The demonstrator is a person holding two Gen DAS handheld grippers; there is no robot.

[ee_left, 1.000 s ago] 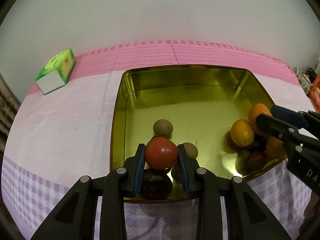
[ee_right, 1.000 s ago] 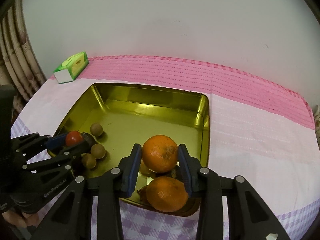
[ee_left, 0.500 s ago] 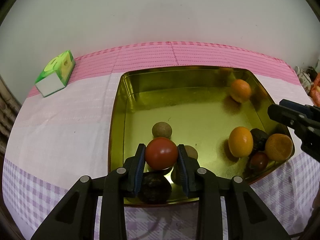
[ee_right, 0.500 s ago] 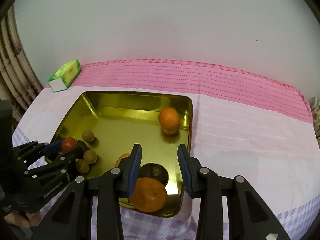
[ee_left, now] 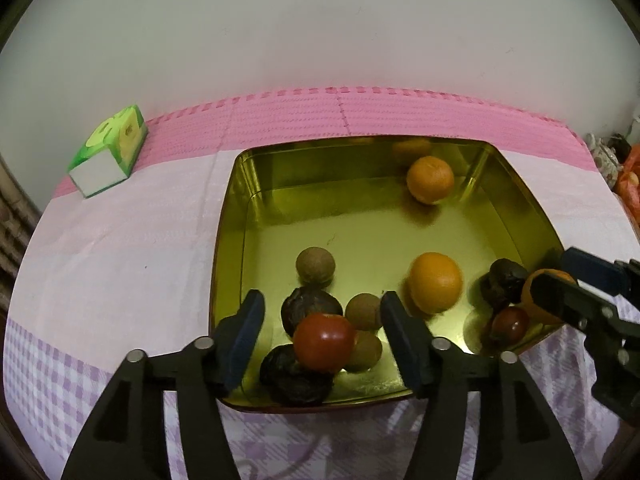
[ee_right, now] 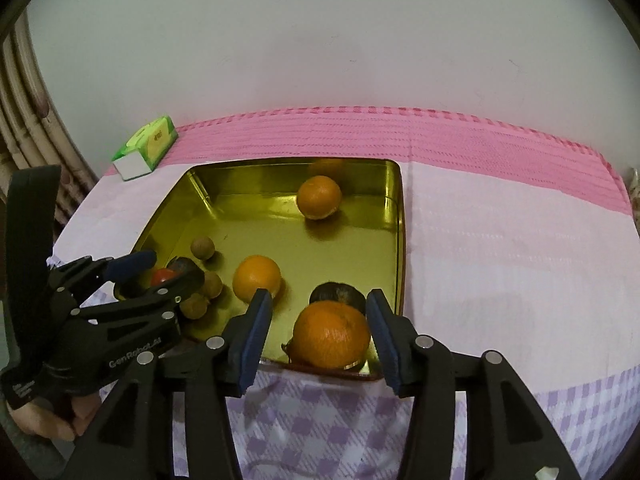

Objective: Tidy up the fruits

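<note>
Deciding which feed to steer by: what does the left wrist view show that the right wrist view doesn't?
Only the left wrist view: a small dark red fruit in the near right corner, below the right hand-held gripper.

Only the right wrist view: the whole near-corner orange, and the person's hand.

Both: gold tray, red tomato, far orange, green box; left hand-held gripper open.

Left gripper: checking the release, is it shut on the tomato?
No: the left gripper is open, gaps either side of the tomato.
</note>
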